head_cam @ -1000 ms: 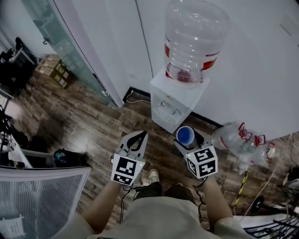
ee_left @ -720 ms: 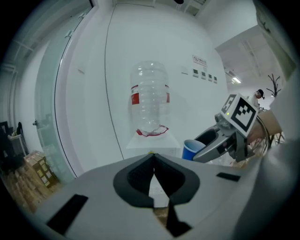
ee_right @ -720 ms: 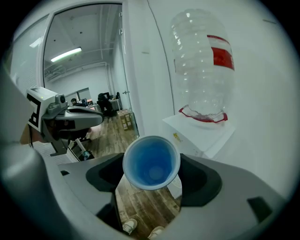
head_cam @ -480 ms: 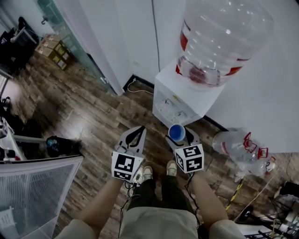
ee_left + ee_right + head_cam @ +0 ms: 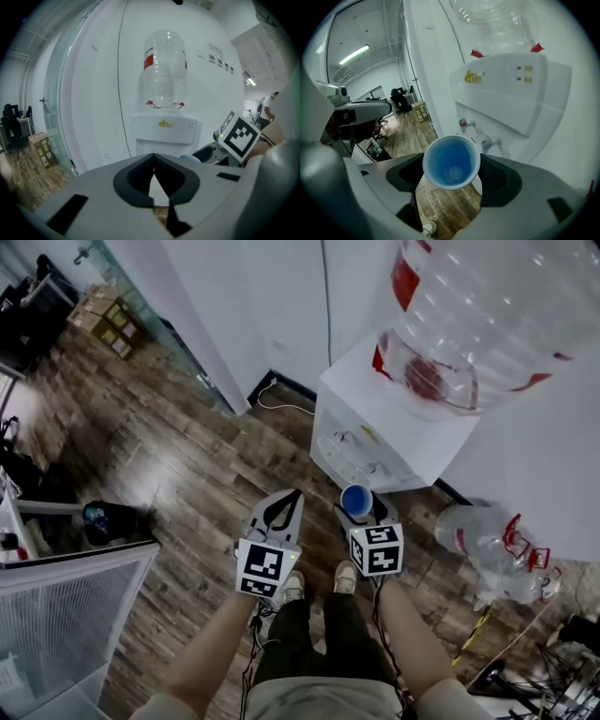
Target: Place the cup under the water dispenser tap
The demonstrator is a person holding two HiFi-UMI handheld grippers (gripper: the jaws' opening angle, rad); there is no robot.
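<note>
Right hand-held gripper (image 5: 360,508) lower, tilted downward

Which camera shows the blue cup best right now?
The right gripper view: you look straight into the blue plastic cup, large and centred, gripped between the right gripper's jaws. The head view shows the cup only small, from above; the left gripper view catches just a sliver of its rim.

Clear bottle (image 5: 478,535) rests on wooden floor (image 5: 187,456).
</note>
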